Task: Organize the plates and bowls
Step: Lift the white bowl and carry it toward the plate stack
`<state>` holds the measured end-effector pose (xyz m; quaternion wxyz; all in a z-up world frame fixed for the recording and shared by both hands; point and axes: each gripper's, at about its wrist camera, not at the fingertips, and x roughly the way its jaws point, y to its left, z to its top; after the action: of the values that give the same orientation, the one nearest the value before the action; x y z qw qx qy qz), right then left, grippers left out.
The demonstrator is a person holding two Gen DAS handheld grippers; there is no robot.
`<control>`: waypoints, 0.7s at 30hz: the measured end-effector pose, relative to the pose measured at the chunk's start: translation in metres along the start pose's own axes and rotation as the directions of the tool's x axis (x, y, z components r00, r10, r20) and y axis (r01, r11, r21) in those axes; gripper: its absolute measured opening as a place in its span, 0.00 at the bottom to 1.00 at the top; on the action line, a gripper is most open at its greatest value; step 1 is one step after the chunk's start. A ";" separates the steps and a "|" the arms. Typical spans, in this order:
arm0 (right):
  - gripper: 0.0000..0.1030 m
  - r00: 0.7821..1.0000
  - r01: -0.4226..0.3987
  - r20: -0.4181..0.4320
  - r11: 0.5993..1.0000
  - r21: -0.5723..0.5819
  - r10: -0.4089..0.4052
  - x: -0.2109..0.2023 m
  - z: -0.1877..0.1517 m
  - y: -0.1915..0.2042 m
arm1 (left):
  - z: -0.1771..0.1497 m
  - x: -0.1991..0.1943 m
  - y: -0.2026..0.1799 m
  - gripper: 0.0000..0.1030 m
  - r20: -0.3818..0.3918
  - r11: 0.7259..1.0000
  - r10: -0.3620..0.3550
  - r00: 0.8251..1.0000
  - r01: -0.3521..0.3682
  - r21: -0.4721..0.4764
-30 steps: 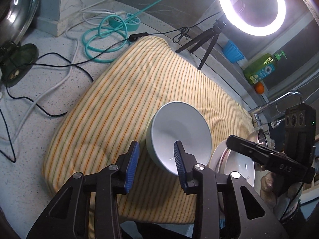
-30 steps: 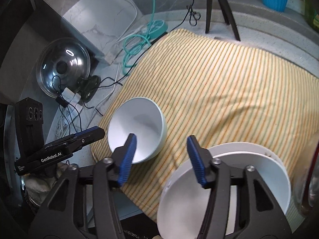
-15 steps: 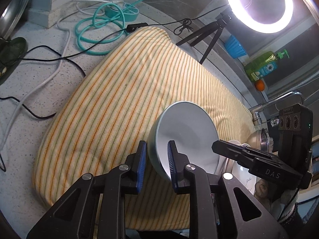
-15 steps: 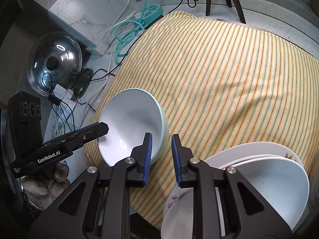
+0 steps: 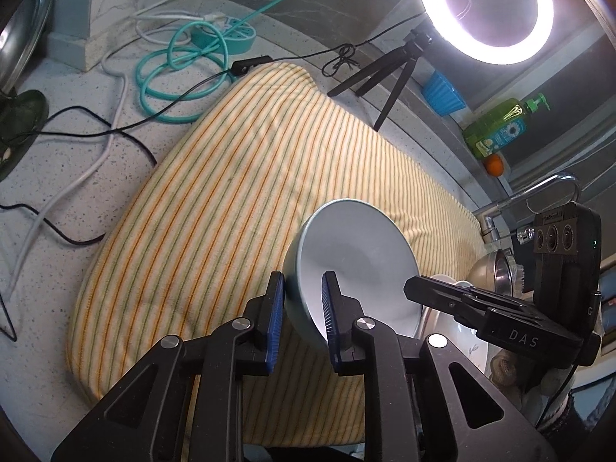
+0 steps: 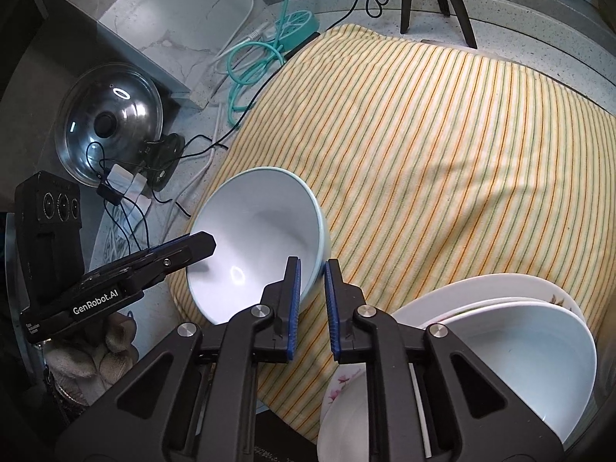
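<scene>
A pale blue bowl (image 5: 358, 261) with a white inside is held tilted above the striped yellow towel (image 5: 238, 200). My left gripper (image 5: 302, 315) is shut on its near rim. My right gripper (image 6: 312, 300) is shut on the opposite rim of the same bowl (image 6: 258, 238). The right gripper also shows in the left wrist view (image 5: 454, 300), and the left gripper shows in the right wrist view (image 6: 184, 250). A stack of white plates and bowls (image 6: 500, 346) lies at the lower right, beside the towel.
Teal and black cables (image 5: 181, 65) lie on the speckled counter at the far left. A ring light on a tripod (image 5: 489, 11), a blue cup (image 5: 442, 94) and a green soap bottle (image 5: 500, 125) stand at the back. A pot lid (image 6: 107, 119) leans at the left. A faucet (image 5: 531, 196) stands at the right.
Both grippers closed from open onto the bowl's rim. The bowl has come up off the towel and tilted.
</scene>
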<state>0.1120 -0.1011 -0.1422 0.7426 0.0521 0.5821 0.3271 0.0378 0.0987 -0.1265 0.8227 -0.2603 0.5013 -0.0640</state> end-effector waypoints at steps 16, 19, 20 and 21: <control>0.13 0.988 0.011 0.156 0.999 0.037 -0.017 -0.085 -0.007 -0.016 | 0.012 -0.013 -0.066 0.17 0.037 0.988 -0.102 0.994 0.097 0.117; 0.13 0.983 0.019 0.184 0.998 0.055 -0.029 -0.103 -0.011 -0.025 | 0.012 -0.010 -0.082 0.17 0.031 0.982 -0.124 0.992 0.119 0.145; 0.13 0.981 0.023 0.191 0.998 0.061 -0.034 -0.108 -0.013 -0.028 | 0.013 -0.009 -0.087 0.17 0.028 0.980 -0.132 0.991 0.127 0.153; 0.13 0.979 0.027 0.199 0.997 0.066 -0.040 -0.113 -0.015 -0.032 | 0.013 -0.007 -0.093 0.17 0.025 0.978 -0.139 0.990 0.133 0.163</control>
<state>0.1000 -0.1925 -0.0673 0.8007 0.0985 0.5153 0.2891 0.0599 0.0263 -0.0702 0.8438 -0.2278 0.4604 -0.1557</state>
